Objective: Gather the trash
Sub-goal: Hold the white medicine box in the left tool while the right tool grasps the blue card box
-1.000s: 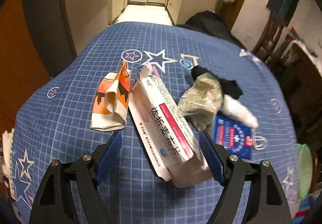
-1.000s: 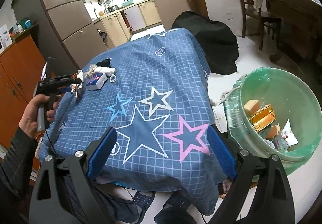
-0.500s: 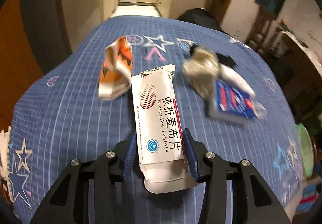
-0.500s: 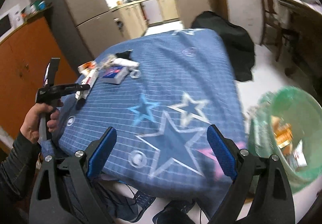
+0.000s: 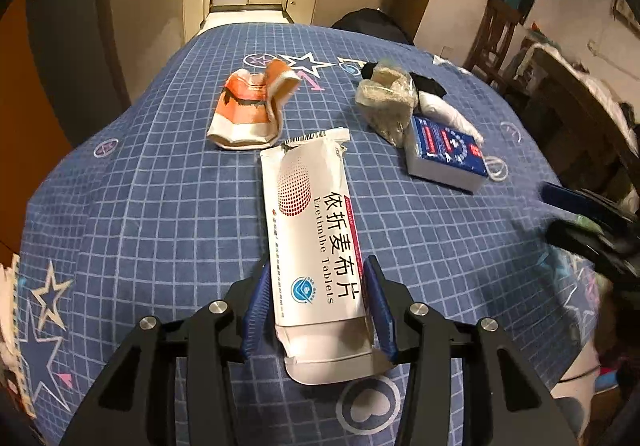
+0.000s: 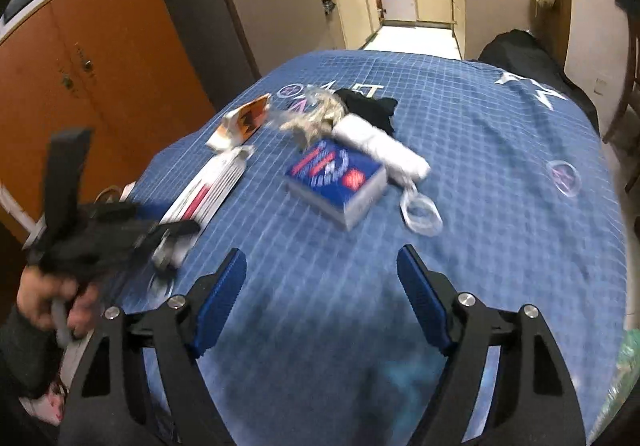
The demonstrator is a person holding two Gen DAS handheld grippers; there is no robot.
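My left gripper (image 5: 318,266) is shut on the near end of a long white tablet box (image 5: 310,205), which lies lengthwise over the blue star tablecloth (image 5: 160,205). Beyond it lie a crumpled orange carton (image 5: 248,113), a clear bag of beige scraps (image 5: 388,105), a blue box (image 5: 444,153) and a white roll (image 5: 444,113). My right gripper (image 6: 321,254) hovers over the cloth in front of the blue box (image 6: 336,177). Its jaws are closing with nothing between them. In the right wrist view a hand holds the left gripper (image 6: 176,228) at the left.
A black cloth (image 6: 368,105) and a clear plastic ring (image 6: 420,211) lie by the white roll (image 6: 380,149). An orange cabinet (image 6: 100,65) stands left of the table. A green bin liner (image 6: 628,366) shows at the lower right. A dark bag (image 6: 520,53) sits on the floor beyond.
My left gripper closed on the white tablet box and drew it away from the other litter. My right gripper swung from the green bin to above the table, jaws narrowing.
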